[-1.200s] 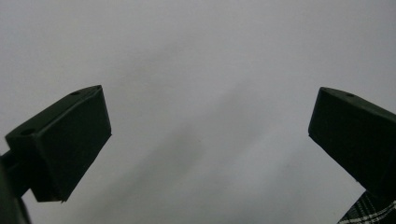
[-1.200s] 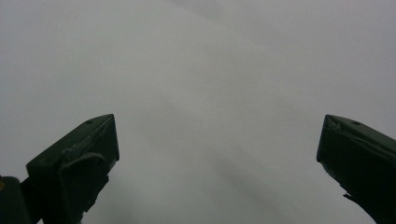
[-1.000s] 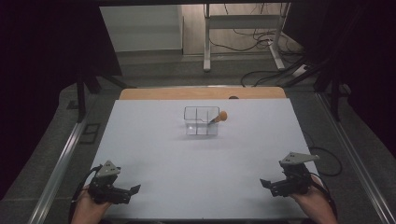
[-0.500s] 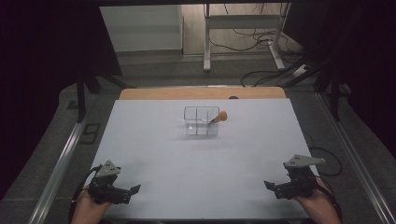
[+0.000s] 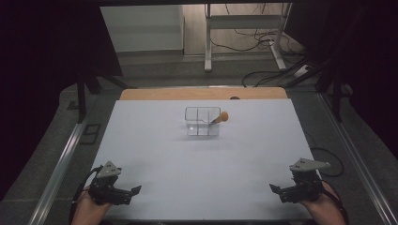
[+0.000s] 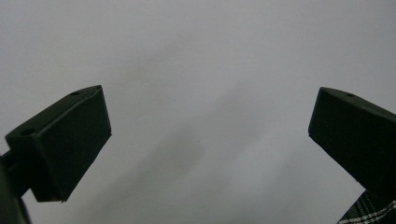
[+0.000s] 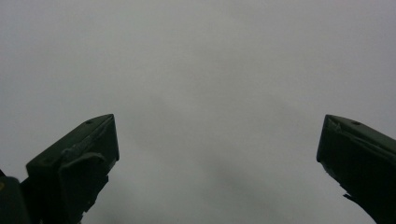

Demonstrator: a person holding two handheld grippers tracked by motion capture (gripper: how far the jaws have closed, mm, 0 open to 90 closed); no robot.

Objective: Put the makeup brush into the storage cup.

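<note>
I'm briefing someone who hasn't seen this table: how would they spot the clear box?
Start from the white table top and look to its far middle, short of the wooden strip. The clear box stands alone there, see-through with inner dividers, and an orange-tipped stick leans out over its right rim.

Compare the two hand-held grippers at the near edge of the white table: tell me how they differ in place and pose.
The left gripper sits near the table's near-left corner; the right gripper sits near the near-right corner. The left one's black fingers point right, toward the middle; the right one's point left, so they mirror each other. Both are open with nothing between the fingers, both carry a grey three-cornered plate, and both are far from the clear divided box.
</note>
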